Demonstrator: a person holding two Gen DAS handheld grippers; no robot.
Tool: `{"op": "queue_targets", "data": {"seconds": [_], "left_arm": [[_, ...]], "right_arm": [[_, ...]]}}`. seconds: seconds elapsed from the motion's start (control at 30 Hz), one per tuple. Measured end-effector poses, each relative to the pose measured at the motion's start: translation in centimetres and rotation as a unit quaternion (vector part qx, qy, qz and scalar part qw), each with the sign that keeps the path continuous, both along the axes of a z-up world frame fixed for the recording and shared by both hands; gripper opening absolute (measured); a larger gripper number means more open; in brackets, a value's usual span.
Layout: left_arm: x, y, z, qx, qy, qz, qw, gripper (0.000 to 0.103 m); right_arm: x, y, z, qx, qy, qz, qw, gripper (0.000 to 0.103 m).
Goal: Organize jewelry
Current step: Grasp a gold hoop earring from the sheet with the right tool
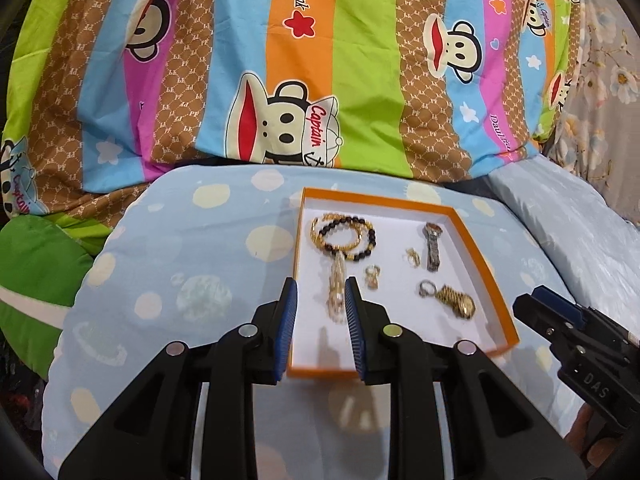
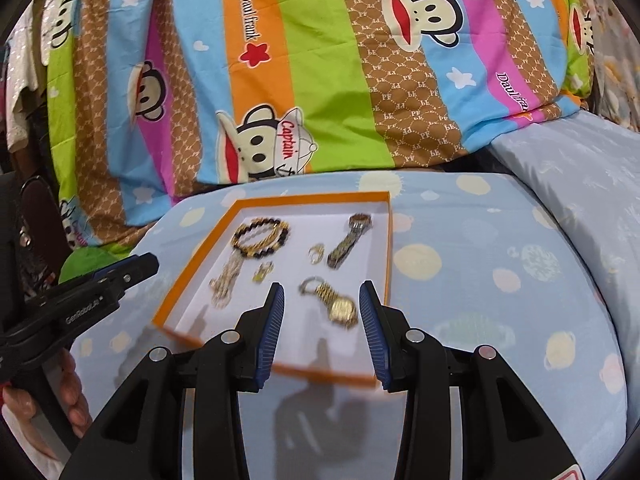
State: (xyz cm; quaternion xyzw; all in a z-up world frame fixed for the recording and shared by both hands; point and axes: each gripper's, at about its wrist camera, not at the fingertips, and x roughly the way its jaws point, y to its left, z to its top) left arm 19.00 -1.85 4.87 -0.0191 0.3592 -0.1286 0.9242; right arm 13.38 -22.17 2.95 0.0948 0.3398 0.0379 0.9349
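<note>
Both the left gripper (image 1: 320,292) and right gripper (image 2: 322,296) hover spread apart, empty, over the box (image 1: 486,264) on the bed. The gold watch (image 2: 340,304) inside looks light, slippery; its band probably grips best.

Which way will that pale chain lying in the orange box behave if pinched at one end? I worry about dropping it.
The pale chain looks like fine loose links, so it will probably dangle limp rather than hold its shape. It seems light. Its upper end meets the dark bead bracelet, so it might tug that along. The left tongs stand open around its lower end.
</note>
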Motion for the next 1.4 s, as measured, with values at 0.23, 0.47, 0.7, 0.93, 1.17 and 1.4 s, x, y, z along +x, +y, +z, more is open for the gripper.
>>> {"op": "queue_targets", "data": {"seconds": [0.23,0.47,0.7,0.93,1.17,1.4], "left_arm": [[-4.7,0.8,-1.9,0.014,0.005,0.003,0.9999,0.035],[-6.9,0.9,-3.6,0.028,0.019,0.008,0.9994,0.035],[-8.2,0.9,-4.7,0.048,0.025,0.011,0.9985,0.035],[-8.6,1.9,-5.7,0.048,0.051,0.011,0.9975,0.035],[-8.4,1.9,-6.0,0.05,0.057,0.015,0.997,0.046],[-8.3,1.8,-6.0,0.053,0.059,0.013,0.9968,0.046]], "right_arm": [[-5.7,3.4,-1.7,-0.029,0.002,0.034,0.999,0.039],[-7.6,5.0,-3.3,-0.015,0.023,0.046,0.999,0.039],[-8.2,6.4,-4.5,-0.018,0.044,0.06,0.997,0.039],[-8.6,7.7,-4.7,-0.033,0.05,0.074,0.995,0.045],[-8.1,8.8,-5.3,-0.046,0.068,0.087,0.993,0.046],[-7.6,8.8,-5.7,-0.045,0.084,0.084,0.992,0.035]]}}
